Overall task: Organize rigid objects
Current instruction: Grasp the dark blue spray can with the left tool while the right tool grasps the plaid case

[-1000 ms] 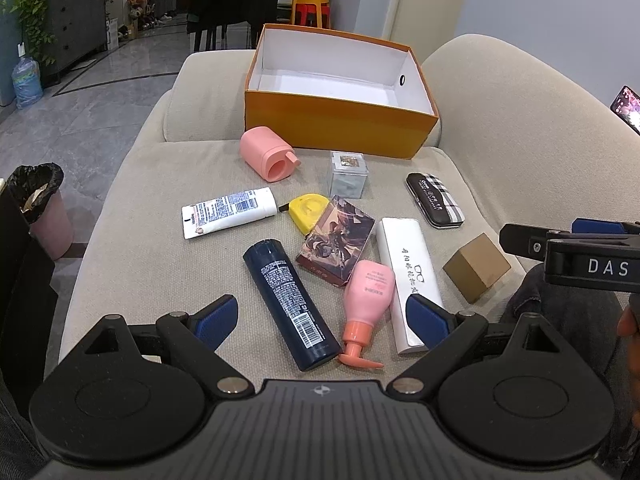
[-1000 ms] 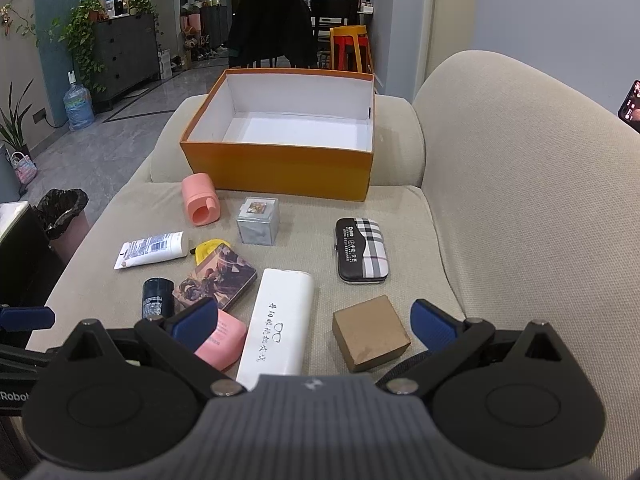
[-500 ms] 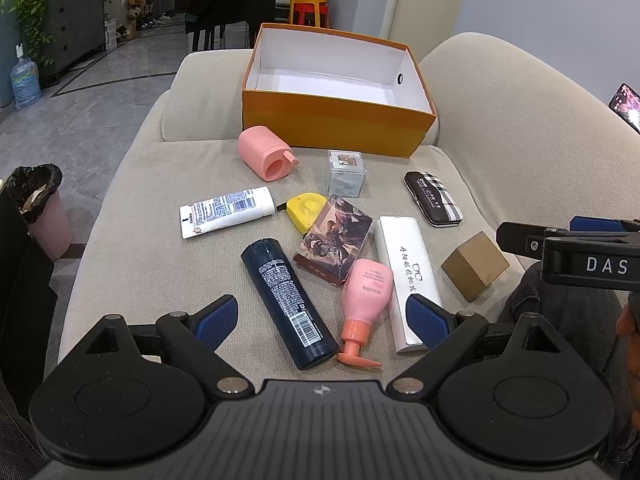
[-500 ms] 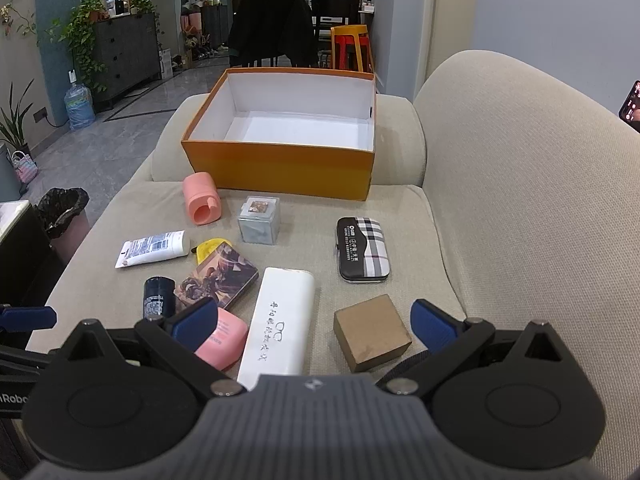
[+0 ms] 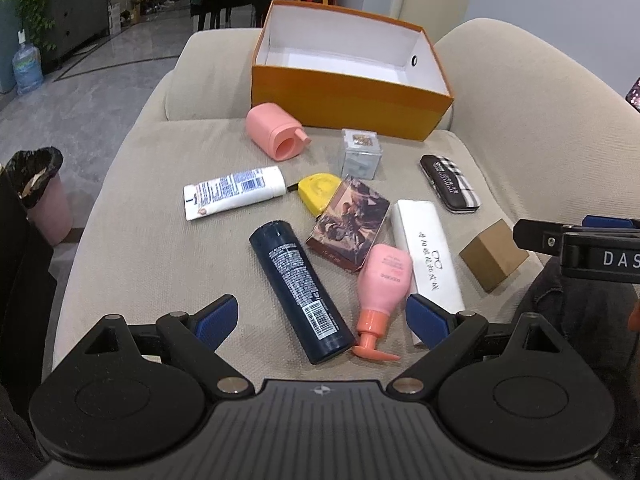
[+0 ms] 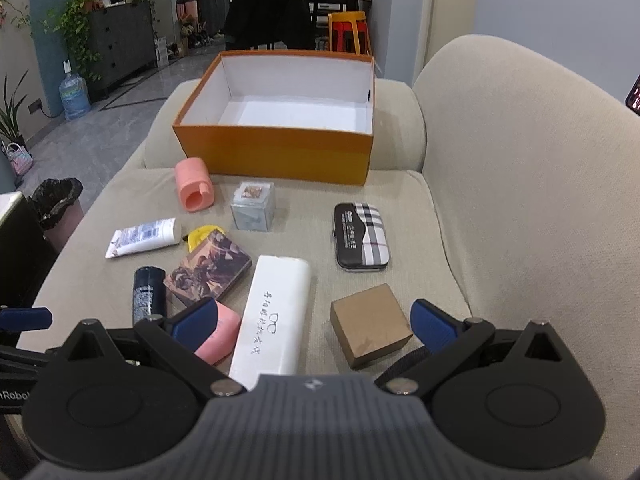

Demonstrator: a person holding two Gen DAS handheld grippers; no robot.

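Both cameras have edged forward and down since a second ago, so the spread of objects on the sofa seat looms a little larger, yet nothing on the cushion has shifted.

Nearest, the left hand-held gripper (image 5: 320,316) hangs with its fingers spread wide and empty over the dark blue bottle (image 5: 302,290) and the pink pump bottle (image 5: 382,290), both lying flat. The right hand-held gripper (image 6: 314,320) is likewise spread apart and holds nothing; the white glasses case (image 6: 274,314) and the brown cardboard cube (image 6: 370,326) lie between its fingers in the view, which suggests one of them is the first pick. Neither tool touches anything.

Further out lie the illustrated card box (image 5: 348,222), partly over the yellow tape measure (image 5: 316,190), then the white tube (image 5: 234,192) to the left and the plaid case (image 6: 362,236) to the right. Beyond them sit the small clear cube (image 6: 254,206) and the pink cylinder (image 6: 196,190), just in front of the box.

At the far end of the sofa (image 6: 520,200), against the armrest, the orange shoebox (image 6: 276,154) stands open and empty, presumably so the loose things can be dropped straight in. Sorting has not yet begun. The sofa cushion is soft, so flat items may need a low, sideways approach.
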